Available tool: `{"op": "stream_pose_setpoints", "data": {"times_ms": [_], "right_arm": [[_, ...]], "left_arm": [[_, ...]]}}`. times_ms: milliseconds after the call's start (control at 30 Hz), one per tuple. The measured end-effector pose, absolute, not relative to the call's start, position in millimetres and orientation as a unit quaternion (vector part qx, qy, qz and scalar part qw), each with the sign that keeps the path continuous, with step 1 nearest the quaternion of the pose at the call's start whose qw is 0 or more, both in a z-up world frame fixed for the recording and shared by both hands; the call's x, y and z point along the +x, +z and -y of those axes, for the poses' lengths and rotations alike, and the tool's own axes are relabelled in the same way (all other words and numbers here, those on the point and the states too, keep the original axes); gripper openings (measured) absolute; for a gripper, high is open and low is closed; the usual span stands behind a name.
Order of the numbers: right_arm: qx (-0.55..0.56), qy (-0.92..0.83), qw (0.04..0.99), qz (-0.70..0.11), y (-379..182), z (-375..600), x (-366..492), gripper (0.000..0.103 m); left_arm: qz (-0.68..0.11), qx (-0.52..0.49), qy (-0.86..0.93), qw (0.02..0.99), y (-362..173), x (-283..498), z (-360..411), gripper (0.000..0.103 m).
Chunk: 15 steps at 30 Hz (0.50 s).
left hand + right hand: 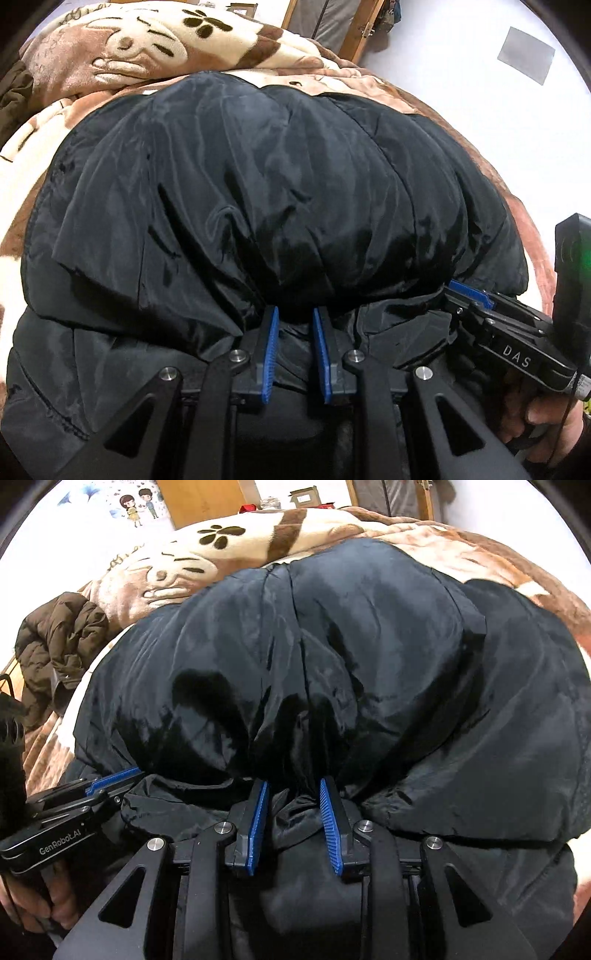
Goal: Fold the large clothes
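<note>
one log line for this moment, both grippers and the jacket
left gripper: fabric between fingers, grip unclear | right gripper: same | shiny black padded jacket: bunched over brown paw-print fleece blanket | fold not finished

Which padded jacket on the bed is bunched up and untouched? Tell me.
The brown quilted jacket, crumpled at the blanket's left edge. The black shiny padded jacket is spread out, with the left gripper and right gripper at its near edge.

A bed [498,550] carries everything. A soft brown and cream blanket [122,51] with paw prints covers it. A big black puffy coat [258,192] lies on the blanket and takes up most of it. A brown coat [59,642] sits bunched up by the bed's left edge.
</note>
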State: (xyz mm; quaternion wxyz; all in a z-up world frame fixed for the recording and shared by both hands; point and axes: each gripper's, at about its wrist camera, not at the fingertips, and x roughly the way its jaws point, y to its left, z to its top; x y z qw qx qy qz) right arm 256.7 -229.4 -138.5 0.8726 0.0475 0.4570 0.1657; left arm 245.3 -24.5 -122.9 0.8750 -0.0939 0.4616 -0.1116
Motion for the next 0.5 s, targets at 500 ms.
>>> {"op": "stream_pose_setpoints", "data": {"times_ms": [500], "right_arm": [[0.055,0.128,0.913,-0.383,-52.9,266.1,273.0,0.028]], "left_arm": [[-0.409,-0.099,-0.092,0.903,-58.6,224.7,-3.5,0.022]]}}
